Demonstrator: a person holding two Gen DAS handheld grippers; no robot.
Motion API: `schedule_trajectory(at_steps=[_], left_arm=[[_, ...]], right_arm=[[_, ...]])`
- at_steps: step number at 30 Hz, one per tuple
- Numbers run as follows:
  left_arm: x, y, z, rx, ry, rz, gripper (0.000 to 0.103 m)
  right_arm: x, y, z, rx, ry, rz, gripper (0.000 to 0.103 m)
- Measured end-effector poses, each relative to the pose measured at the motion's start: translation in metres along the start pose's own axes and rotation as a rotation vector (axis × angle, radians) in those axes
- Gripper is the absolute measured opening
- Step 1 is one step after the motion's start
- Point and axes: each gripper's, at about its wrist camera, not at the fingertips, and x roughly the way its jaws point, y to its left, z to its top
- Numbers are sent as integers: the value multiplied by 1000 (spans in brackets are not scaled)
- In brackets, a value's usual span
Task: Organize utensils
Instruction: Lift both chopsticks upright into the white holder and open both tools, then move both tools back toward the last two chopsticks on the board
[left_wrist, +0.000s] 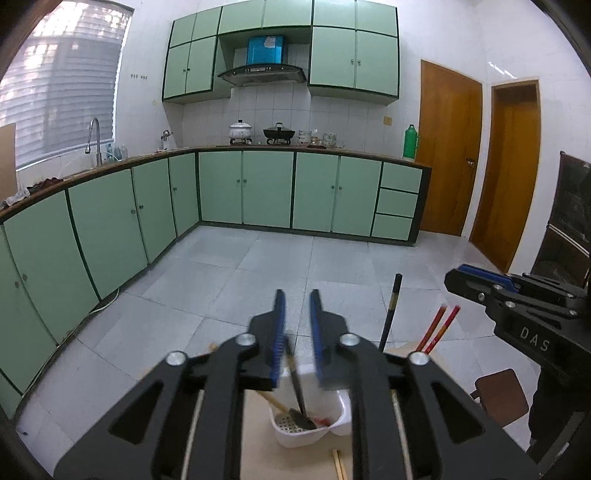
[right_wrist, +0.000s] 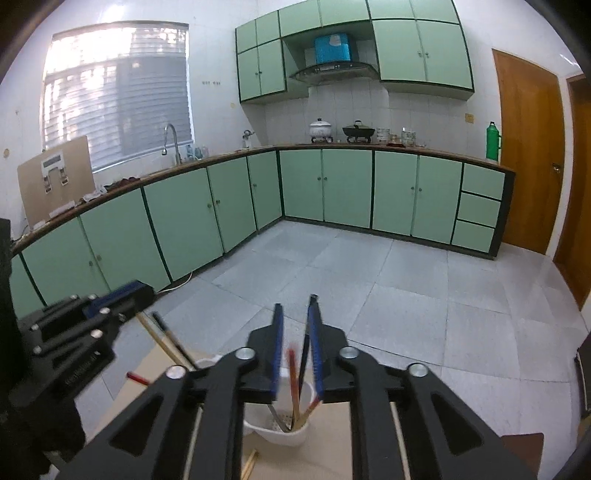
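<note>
Left gripper (left_wrist: 298, 306) parted above white holder (left_wrist: 341, 408), gripping nothing; right gripper (right_wrist: 296, 317) parted too, chopsticks (right_wrist: 295, 384) standing between. Close squarely on one stick, lift straight, avoid tipping holder.

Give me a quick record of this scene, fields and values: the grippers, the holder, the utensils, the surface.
left gripper: open, above holder
right gripper: open, above holder
utensil holder: white, two compartments
holder contents: black utensil, red chopsticks, black chopstick
loose chopsticks: on table beside holder
table: light wood
</note>
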Motion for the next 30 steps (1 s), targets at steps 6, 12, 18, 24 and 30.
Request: schedule_trajectory(at_steps=[6, 12, 18, 24, 30], left_arm=[[-40, 7, -2, 5, -36, 7, 38], [-85, 8, -39, -5, -35, 0, 61], [-114, 5, -102, -6, 9, 2, 74], [-130, 7, -163, -8, 99, 8, 81], [-138, 10, -213, -5, 184, 30, 85]], right_arm=[[-32, -12, -10, 16, -45, -68, 58], [-74, -22, -49, 53, -62, -88, 83], [-105, -22, -108, 93, -47, -79, 97], [-124, -11, -153, 95, -17, -87, 97], [-124, 7, -193, 113, 51, -85, 97]])
